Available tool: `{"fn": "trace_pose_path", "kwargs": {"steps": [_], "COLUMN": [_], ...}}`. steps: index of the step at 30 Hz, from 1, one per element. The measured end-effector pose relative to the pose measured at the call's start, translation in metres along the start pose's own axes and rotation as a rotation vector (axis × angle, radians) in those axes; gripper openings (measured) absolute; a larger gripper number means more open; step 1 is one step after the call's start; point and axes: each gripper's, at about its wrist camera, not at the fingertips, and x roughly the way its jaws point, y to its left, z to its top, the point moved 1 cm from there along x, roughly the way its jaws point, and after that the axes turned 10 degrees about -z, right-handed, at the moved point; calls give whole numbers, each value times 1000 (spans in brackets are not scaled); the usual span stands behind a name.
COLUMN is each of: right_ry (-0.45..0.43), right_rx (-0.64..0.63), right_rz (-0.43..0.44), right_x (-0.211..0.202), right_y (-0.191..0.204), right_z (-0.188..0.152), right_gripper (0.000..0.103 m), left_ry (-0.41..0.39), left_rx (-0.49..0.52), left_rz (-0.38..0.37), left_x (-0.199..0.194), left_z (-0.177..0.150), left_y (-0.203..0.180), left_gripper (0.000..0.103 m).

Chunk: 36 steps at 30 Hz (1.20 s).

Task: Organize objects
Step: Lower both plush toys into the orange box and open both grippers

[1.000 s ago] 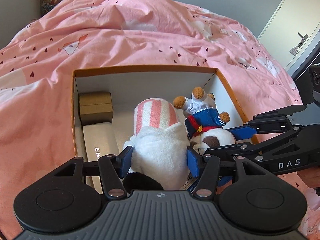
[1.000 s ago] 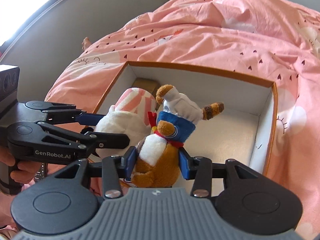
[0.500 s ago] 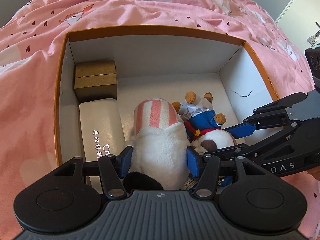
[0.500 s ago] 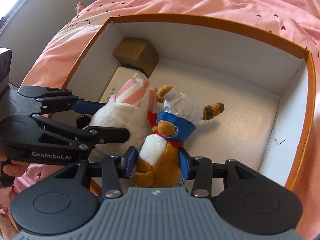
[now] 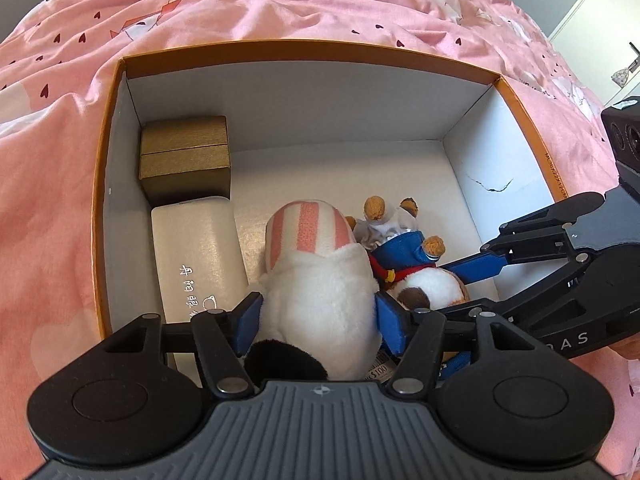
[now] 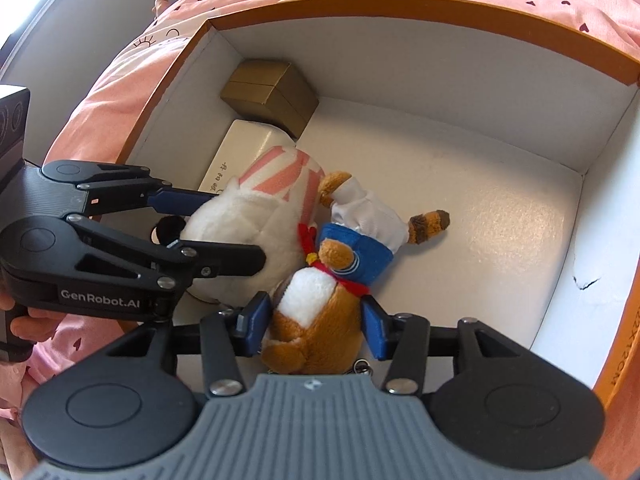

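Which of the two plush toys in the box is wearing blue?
The brown bear, between the right gripper's fingers. The white plush beside it has pink stripes and no blue.

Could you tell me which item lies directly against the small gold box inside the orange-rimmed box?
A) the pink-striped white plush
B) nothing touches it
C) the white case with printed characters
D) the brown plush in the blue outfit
C: the white case butts end-on against the gold box along the left wall of the orange-rimmed box, while both plush toys sit further right.
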Motion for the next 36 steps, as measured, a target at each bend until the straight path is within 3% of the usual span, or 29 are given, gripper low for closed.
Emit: {"fn": "trace_pose_path", "kwargs": {"steps": [3, 6, 8, 10, 18, 21, 29, 33, 36], "right_ry": [-18, -38, -48, -57, -85, -95, -91, -99, -108], "right_rx": [-14, -8, -12, -22, -99, -142, -146, -127, -110], "right_rz": [-21, -24, -31, -57, -80, -62, -63, -61, -64], "right_x": [-6, -13, -16, -18, -22, -23, -13, -8, -12], "right_y": [2, 3, 4, 5, 11, 15, 22, 23, 20], "right_z": [-2, -5, -6, -8, -10, -8, -4, -7, -8], "right_gripper": [57, 59, 58, 51, 43, 40, 40, 40, 42], "left_ry": [-11, -13, -15, -18, 64, 92, 61, 49, 11], "left_rx": [22, 46, 52, 50, 106, 139, 125, 110, 106], "left_rz": [-39, -47, -27, -10, -8, -12, -5, -10, -22], "left_x": [-12, -20, -20, -18, -30, -34, -23, -23, -30], "left_z": [-3, -5, -5, -5, -2, 0, 2, 1, -2], "left_y": [-3, -6, -7, -6, -8, -11, -11, -8, -8], "left_gripper": [77, 75, 67, 52, 35, 14, 15, 19, 28]}}
